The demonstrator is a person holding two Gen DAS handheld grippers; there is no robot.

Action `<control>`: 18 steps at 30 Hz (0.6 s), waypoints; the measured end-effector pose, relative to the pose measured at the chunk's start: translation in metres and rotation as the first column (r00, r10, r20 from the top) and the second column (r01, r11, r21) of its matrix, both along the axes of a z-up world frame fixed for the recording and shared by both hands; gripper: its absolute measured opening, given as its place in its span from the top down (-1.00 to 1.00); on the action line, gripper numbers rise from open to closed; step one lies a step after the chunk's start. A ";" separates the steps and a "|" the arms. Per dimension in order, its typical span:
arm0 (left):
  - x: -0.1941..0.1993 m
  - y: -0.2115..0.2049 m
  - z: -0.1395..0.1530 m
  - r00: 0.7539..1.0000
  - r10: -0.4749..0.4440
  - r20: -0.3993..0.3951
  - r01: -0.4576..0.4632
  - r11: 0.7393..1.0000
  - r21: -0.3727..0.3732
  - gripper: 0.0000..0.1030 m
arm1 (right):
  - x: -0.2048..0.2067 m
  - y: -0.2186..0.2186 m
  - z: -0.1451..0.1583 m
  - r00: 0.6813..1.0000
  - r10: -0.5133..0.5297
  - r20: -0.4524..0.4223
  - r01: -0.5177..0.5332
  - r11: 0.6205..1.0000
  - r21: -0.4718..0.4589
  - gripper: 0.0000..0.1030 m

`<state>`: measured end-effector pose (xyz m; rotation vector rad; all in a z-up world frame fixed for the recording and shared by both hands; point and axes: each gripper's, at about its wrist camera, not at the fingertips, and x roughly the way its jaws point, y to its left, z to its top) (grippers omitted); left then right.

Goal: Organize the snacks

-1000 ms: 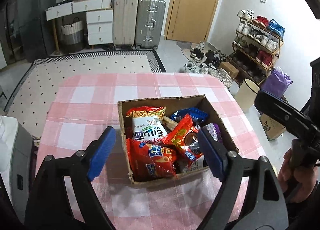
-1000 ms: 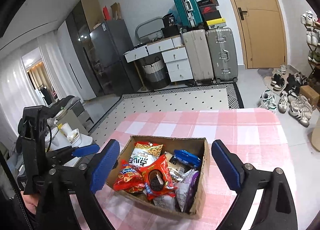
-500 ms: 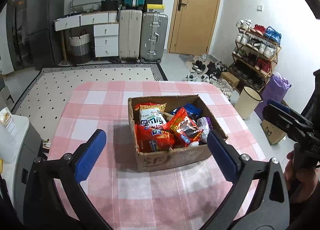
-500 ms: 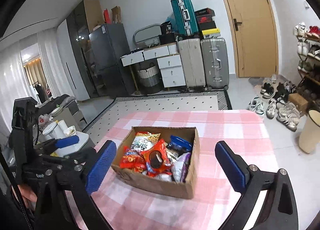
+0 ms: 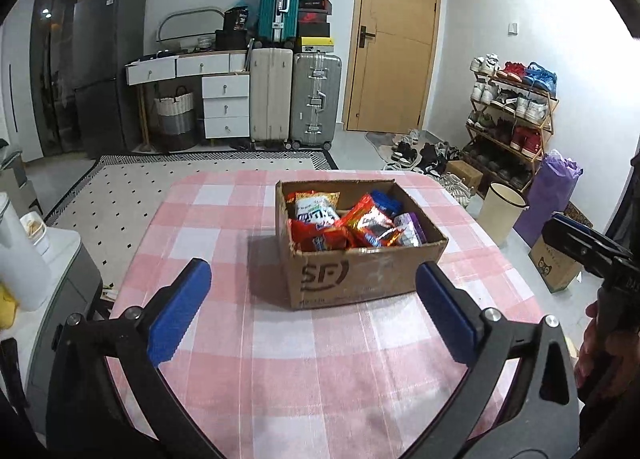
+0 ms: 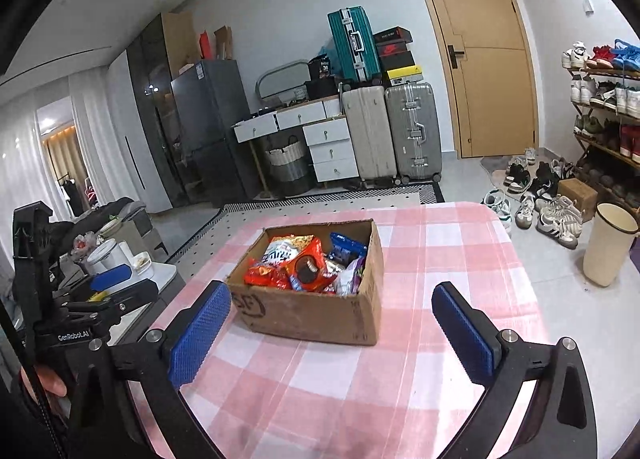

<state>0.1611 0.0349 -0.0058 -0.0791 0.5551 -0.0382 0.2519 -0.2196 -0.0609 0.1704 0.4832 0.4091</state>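
Both grippers drawn back, cardboard box [image 5: 360,275] holding snack packets [image 5: 352,223]

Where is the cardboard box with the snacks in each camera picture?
Left wrist view: the cardboard box sits right of centre on the pink checked tablecloth, ahead of the fingers.
Right wrist view: the cardboard box sits just left of centre on that cloth.
Shared landmark: the teal suitcase by the back wall.
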 end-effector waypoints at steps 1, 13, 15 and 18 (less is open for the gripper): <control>-0.005 0.001 -0.002 1.000 0.003 0.002 -0.003 1.000 -0.004 -0.97 | -0.007 0.000 -0.002 1.000 0.001 0.011 -0.001 1.000 -0.003 -0.99; -0.031 0.009 -0.022 0.997 0.051 0.063 -0.051 0.999 -0.002 -0.97 | -0.049 0.003 -0.024 0.994 -0.013 0.109 0.018 0.999 -0.043 -0.99; -0.030 0.009 -0.028 0.995 0.061 0.084 -0.061 0.998 0.000 -0.97 | -0.048 0.003 -0.030 0.993 -0.020 0.118 0.025 0.998 -0.049 -0.99; -0.028 0.007 -0.040 0.987 0.087 0.138 -0.095 0.994 0.052 -0.98 | -0.043 0.002 -0.042 0.993 -0.024 0.118 0.031 0.998 -0.057 -0.99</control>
